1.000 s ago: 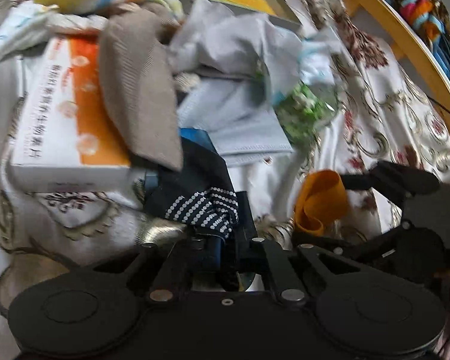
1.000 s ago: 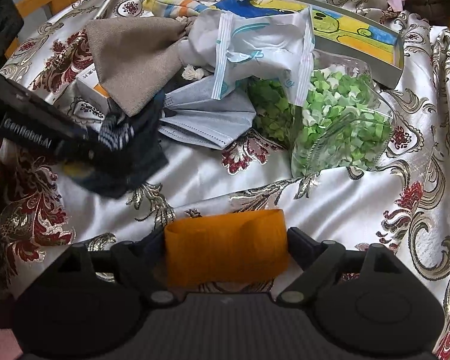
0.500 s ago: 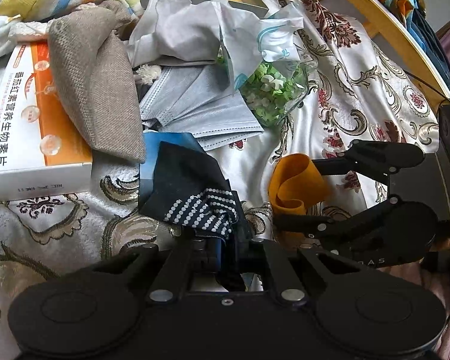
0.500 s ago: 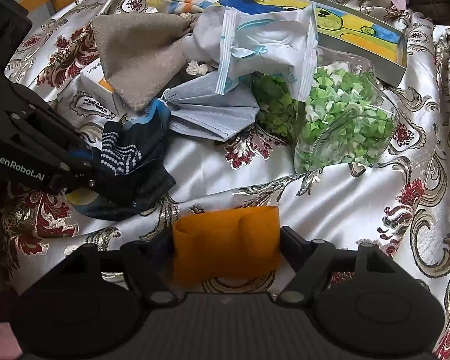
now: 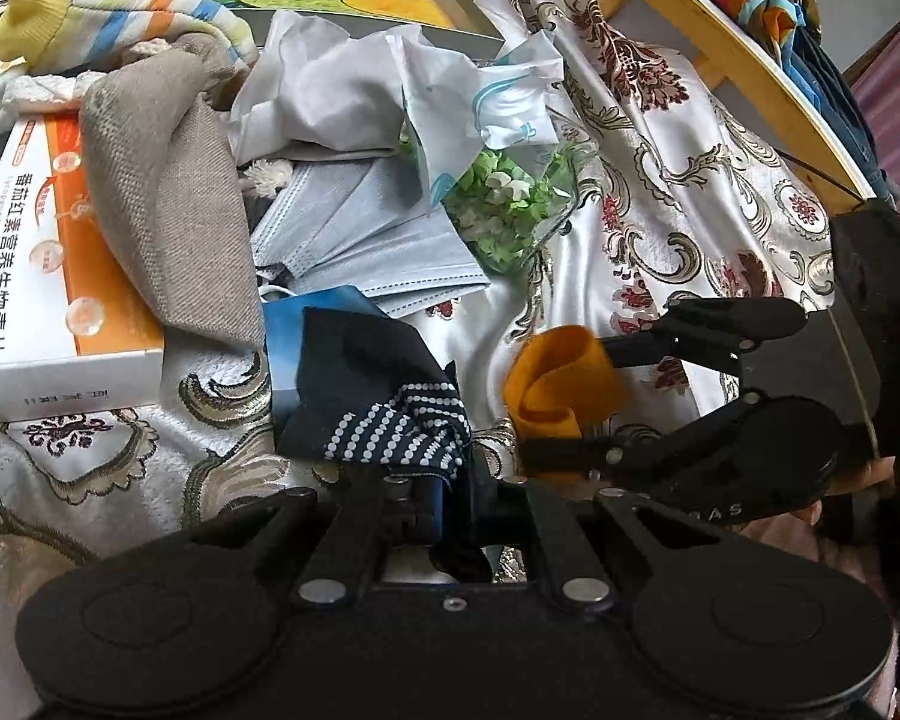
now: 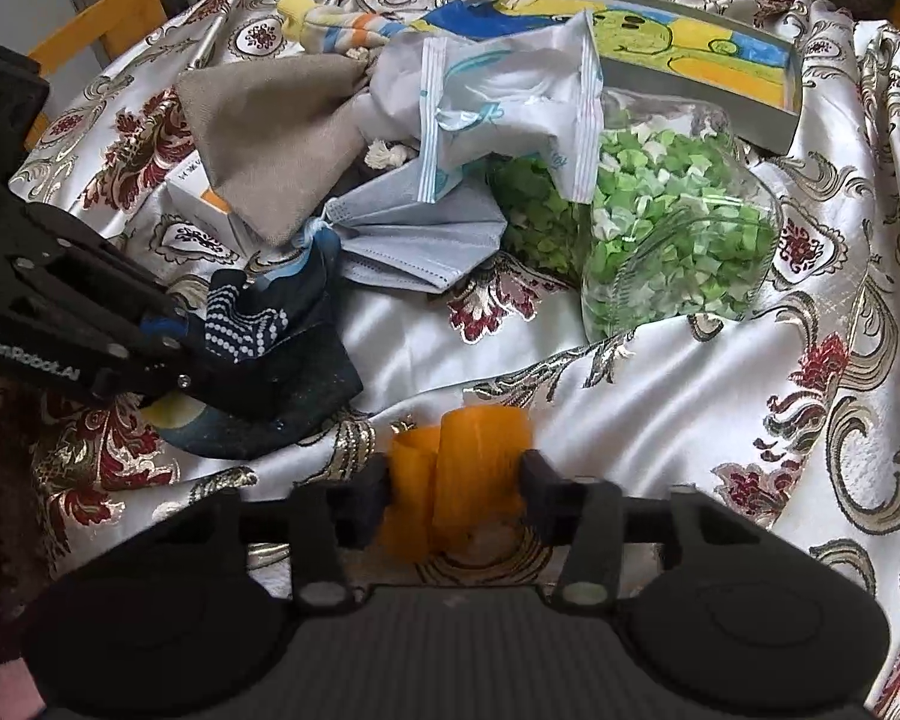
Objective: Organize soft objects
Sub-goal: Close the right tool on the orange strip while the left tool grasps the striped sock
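My left gripper (image 5: pixel 450 480) is shut on a dark navy sock with white grip dots (image 5: pixel 384 402), held just above the patterned cloth; it also shows in the right wrist view (image 6: pixel 252 330). My right gripper (image 6: pixel 456 480) is shut on a folded orange cloth band (image 6: pixel 459 480), which also shows in the left wrist view (image 5: pixel 561 384) to the right of the sock. The two grippers are close together near the front of the pile.
Behind lie a beige cloth (image 5: pixel 168 204), grey face masks (image 5: pixel 366 240), a white wrapper (image 6: pixel 510 90), a clear bag of green paper stars (image 6: pixel 672 240), an orange-white box (image 5: pixel 36 276), a striped sock (image 5: pixel 108 24) and a painted frame (image 6: pixel 708 42). A wooden rail (image 5: pixel 744 78) borders the right.
The left gripper pulled the navy sock back out from under the beige cloth, toward me. The right gripper closed tighter on the orange band, folding it narrower.
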